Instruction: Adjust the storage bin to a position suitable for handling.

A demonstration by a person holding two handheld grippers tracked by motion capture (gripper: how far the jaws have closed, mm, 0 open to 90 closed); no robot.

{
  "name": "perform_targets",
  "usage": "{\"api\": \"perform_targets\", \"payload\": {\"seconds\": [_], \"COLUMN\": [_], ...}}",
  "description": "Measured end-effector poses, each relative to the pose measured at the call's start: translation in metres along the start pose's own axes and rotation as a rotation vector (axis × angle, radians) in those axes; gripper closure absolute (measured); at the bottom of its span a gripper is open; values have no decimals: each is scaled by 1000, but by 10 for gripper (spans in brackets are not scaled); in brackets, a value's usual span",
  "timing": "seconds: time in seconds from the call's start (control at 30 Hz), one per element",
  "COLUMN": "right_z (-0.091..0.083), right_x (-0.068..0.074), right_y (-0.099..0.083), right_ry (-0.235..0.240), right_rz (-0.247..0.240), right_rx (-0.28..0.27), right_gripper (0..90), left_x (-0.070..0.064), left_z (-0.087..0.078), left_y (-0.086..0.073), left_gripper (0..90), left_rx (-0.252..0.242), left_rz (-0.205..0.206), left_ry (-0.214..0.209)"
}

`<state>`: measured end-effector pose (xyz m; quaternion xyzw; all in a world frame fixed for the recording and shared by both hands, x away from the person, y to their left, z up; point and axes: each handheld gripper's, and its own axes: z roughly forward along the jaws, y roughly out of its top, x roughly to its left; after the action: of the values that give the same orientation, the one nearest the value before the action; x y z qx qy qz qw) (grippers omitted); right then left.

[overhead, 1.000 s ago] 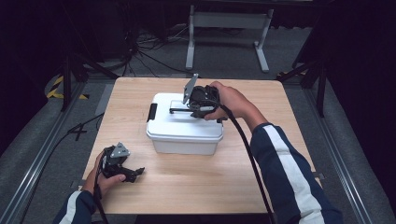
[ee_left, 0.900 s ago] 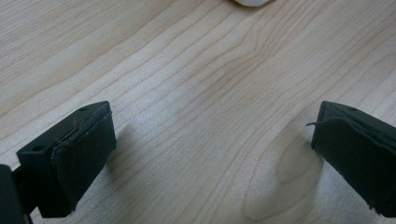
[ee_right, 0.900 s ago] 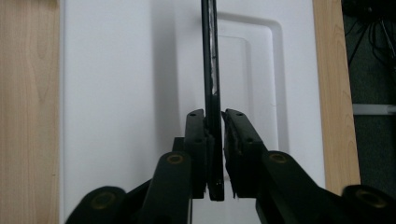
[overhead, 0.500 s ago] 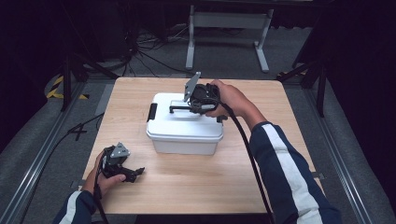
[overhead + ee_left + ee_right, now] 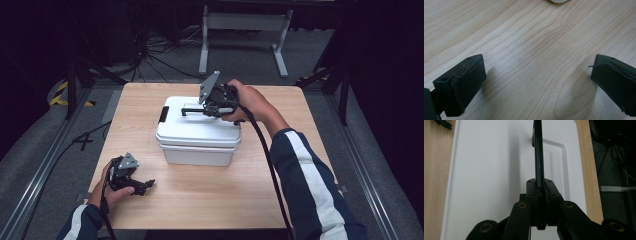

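Pinching black handle [image 5: 539,157], right tool [image 5: 540,195] clamped.

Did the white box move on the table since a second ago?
No. The white box sits at the same spot against the table edges; the right gripper stays clamped on its black handle.

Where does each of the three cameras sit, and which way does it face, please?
High view: above the person's side, facing forward and down on the light wooden table; both forearms, left gripper and right gripper show.
Left gripper view: on the left gripper, facing down at bare wood between its wide-apart jaws.
Right gripper view: on the right gripper, looking along jaws shut on the black handle of the white plastic lidded box.
Shared: high and right views both show that box.
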<state>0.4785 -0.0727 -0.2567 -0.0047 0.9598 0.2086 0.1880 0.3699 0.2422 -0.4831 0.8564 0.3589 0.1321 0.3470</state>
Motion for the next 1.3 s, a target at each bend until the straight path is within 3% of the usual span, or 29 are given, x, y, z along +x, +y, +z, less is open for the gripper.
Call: {"api": "perform_targets", "payload": {"seconds": [0.4, 0.63, 1.3], "right_z": [-27, -42, -75], "right_x": [1, 1, 3], "right_y": [-12, -25, -81], "right_ry": [-36, -58, -91], "right_rz": [-13, -4, 86], "right_rx": [-41, -34, -57], "right_gripper": [846, 846, 845], "left_x": [0, 0, 0], "left_z": [0, 0, 0], "left_y": [0, 0, 0], "left_gripper": [3, 3, 3], "left_rx": [4, 4, 0], "left_rz": [1, 0, -2], "left_ry": [-2, -2, 2]}}
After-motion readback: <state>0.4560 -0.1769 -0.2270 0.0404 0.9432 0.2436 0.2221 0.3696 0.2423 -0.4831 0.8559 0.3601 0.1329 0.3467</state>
